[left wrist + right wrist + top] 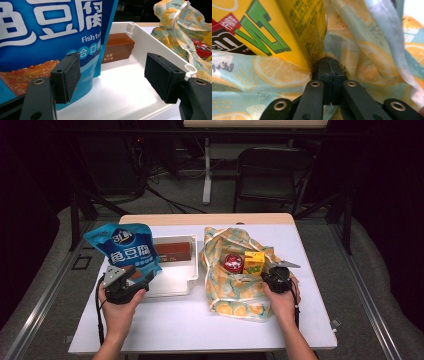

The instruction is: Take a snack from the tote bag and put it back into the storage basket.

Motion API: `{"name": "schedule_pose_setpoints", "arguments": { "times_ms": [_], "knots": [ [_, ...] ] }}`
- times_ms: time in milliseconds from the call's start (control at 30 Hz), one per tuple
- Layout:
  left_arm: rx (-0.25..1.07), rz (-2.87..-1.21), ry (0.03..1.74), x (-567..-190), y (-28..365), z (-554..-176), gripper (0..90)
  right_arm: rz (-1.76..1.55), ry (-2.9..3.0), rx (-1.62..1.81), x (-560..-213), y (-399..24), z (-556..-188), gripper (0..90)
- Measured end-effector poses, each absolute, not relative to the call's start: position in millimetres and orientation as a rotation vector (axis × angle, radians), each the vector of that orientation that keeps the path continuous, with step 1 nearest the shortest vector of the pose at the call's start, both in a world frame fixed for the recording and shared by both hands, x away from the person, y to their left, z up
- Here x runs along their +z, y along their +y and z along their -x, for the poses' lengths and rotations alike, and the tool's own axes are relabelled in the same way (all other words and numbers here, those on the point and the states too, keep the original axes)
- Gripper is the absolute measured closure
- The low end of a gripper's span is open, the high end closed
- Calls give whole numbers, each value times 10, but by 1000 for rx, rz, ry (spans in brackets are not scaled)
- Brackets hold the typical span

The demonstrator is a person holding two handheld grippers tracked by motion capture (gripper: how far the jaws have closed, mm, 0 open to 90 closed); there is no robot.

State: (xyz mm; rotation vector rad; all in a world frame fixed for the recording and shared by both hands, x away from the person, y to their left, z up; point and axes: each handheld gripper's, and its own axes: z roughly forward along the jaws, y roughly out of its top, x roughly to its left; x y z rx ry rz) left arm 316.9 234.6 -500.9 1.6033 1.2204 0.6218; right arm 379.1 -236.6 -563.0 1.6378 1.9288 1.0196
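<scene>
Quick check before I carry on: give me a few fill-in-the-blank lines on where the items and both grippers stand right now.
1. The brown box lies in the white ____.
2. The left gripper has its jaws ____, beside the blue bag.
3. The right gripper is shut on the lemon-print ____.
4. The yellow carton sits beside a ____ tin in the lemon-print bag.

Missing words: tray; open; bag; red
</scene>
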Motion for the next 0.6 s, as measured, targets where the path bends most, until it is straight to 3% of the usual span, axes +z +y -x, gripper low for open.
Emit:
{"name": "schedule_pose_setpoints", "arguments": {
  "times_ms": [600],
  "knots": [
    [623,-1592,1206,-4981,2341,-3169,275,-1476,1614,1290,-5015,-2304,-3417,419]
  ]
}}
